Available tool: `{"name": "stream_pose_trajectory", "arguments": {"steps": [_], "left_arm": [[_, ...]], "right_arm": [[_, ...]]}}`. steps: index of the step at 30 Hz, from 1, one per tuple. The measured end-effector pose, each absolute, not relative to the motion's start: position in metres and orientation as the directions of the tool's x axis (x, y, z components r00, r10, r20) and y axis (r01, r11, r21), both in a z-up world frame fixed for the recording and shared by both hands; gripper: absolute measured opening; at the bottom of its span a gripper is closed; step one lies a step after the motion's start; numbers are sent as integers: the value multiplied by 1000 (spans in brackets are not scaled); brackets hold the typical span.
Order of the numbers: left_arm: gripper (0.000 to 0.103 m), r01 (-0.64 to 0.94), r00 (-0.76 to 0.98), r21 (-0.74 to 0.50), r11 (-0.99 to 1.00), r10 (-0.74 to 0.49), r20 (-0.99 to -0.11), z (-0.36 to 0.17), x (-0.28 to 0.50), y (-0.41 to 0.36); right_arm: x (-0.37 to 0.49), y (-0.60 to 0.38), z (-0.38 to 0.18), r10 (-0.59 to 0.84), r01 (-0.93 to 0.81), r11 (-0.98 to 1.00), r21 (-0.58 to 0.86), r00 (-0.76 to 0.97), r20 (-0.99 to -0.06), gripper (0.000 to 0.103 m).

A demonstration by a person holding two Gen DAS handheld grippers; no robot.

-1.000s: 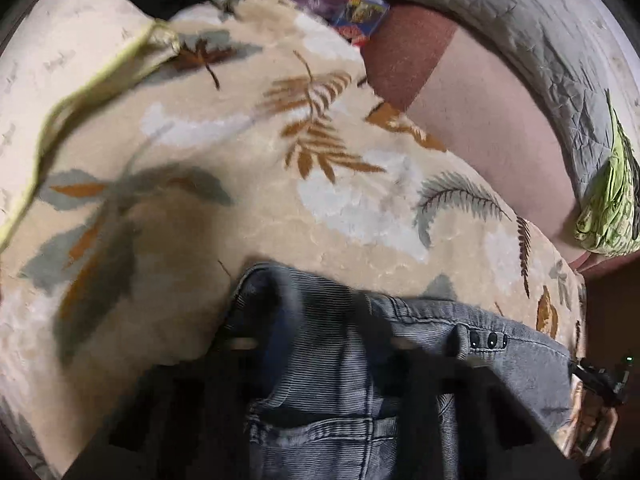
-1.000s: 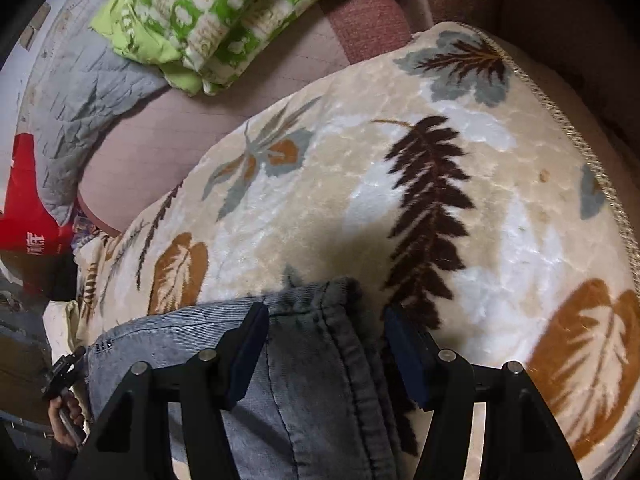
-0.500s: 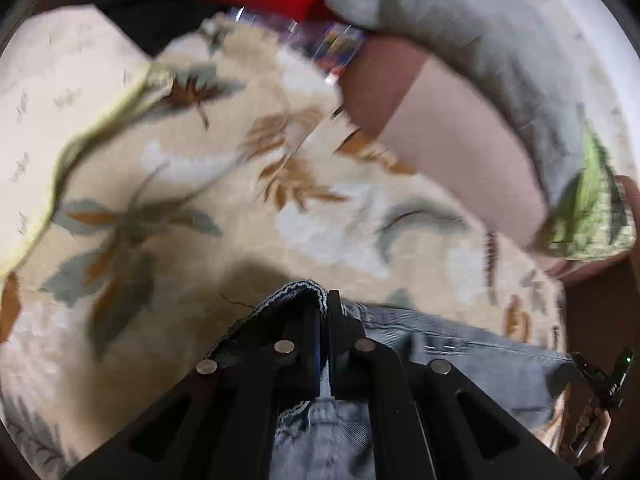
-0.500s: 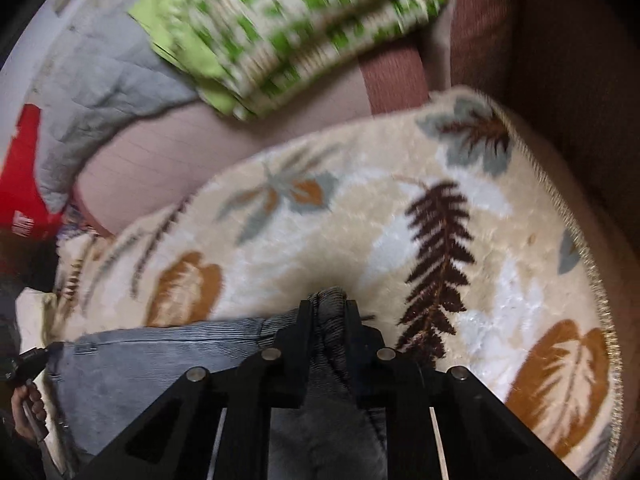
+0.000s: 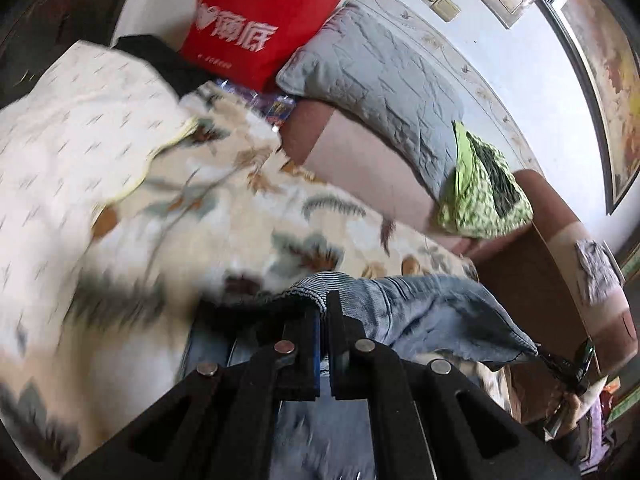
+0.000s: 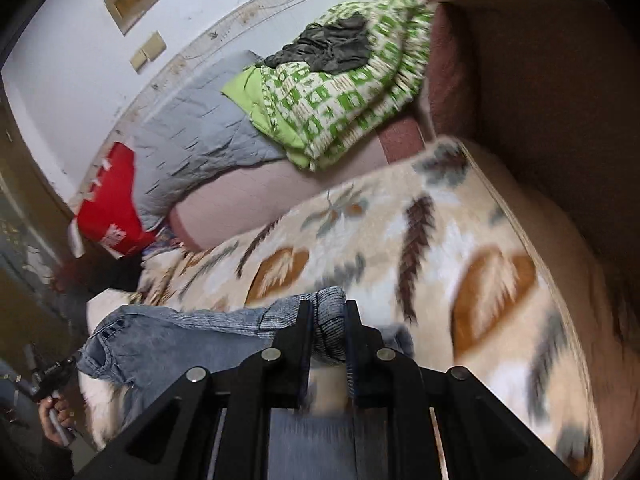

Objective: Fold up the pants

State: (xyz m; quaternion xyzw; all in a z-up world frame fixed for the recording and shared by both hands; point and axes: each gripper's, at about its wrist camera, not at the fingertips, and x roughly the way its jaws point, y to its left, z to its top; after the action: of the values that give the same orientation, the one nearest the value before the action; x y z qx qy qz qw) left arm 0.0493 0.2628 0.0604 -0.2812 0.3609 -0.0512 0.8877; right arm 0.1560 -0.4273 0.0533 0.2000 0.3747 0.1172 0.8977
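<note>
Pinching the pants (image 5: pixel 420 304) between both sets of jaws, lifted above the blanket (image 6: pixel 460 248).

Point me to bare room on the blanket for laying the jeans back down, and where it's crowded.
Free: the leaf-print blanket ahead of the right gripper, out to its corded edge. Also the stretch ahead of the left gripper. Crowded: the sofa back, with the grey quilt, green bedding and red bag.
</note>
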Motion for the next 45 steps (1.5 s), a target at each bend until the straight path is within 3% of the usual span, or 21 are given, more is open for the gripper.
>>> {"name": "stream_pose_trajectory", "arguments": {"steps": [5,7,9,10,11,13,14,17,20,22,25,27,30,33,37,39,40,41,43,45], "left_arm": [[4,-153,607,-519,841,-335,-720,11,6,278],[6,-195,555,-446,873,-277,-784,0,-1,280],[6,-219,543,-376,901,-208,-814,3,-5,280],[10,-227,559,-357,906,-178,-809,9,-6,280],[15,-232,583,-334,914,-144,-800,18,-6,276],[49,-208,622,-305,929,-115,-775,33,-3,262],[55,-181,636,-301,936,-122,-762,37,0,252],[57,-99,651,-283,954,-153,-743,36,15,211],[57,-87,601,-275,958,-170,-781,11,38,178],[57,-93,552,-247,965,-157,-819,-14,49,167],[57,-130,507,-235,963,-139,-851,-42,53,171],[57,-153,511,-256,954,-146,-847,-52,51,177],[57,-137,516,-246,960,-143,-845,-53,50,177],[57,-134,512,-225,965,-127,-850,-56,53,174],[57,-128,516,-198,972,-105,-850,-56,53,171],[58,-132,516,-197,972,-102,-851,-55,52,171],[58,-135,516,-193,972,-97,-851,-54,51,171],[58,-141,519,-190,971,-91,-850,-52,49,171],[58,-169,534,-160,973,-46,-844,-44,48,168],[58,-183,564,-130,974,-5,-826,-30,44,159]], "right_arm": [[74,-442,-12,400,-40,881,471,595,-697,20],[59,-442,-51,411,-18,890,456,465,-784,20],[46,-446,-73,407,13,895,446,387,-827,39],[41,-452,-71,397,29,896,444,398,-827,59],[39,-459,-63,382,47,896,442,430,-818,64],[44,-471,-42,366,78,883,462,502,-784,66],[48,-473,-36,365,90,876,475,521,-772,67],[86,-475,-32,410,123,826,550,540,-735,69],[136,-464,-57,439,196,803,563,444,-781,69],[159,-451,-72,485,196,793,577,372,-792,64],[174,-434,-69,398,178,861,477,350,-848,21],[169,-434,-43,320,152,892,425,448,-834,13],[153,-432,-27,192,127,944,304,537,-822,10],[156,-441,-76,127,194,959,208,363,-923,12],[116,-439,-40,92,202,952,229,526,-846,15],[99,-426,-15,158,125,951,283,590,-792,19],[92,-417,-7,254,63,931,360,597,-761,31],[87,-411,-8,314,36,911,410,585,-748,53],[79,-404,-29,367,40,891,453,524,-768,79],[81,-403,-80,286,130,923,361,391,-875,79]]}}
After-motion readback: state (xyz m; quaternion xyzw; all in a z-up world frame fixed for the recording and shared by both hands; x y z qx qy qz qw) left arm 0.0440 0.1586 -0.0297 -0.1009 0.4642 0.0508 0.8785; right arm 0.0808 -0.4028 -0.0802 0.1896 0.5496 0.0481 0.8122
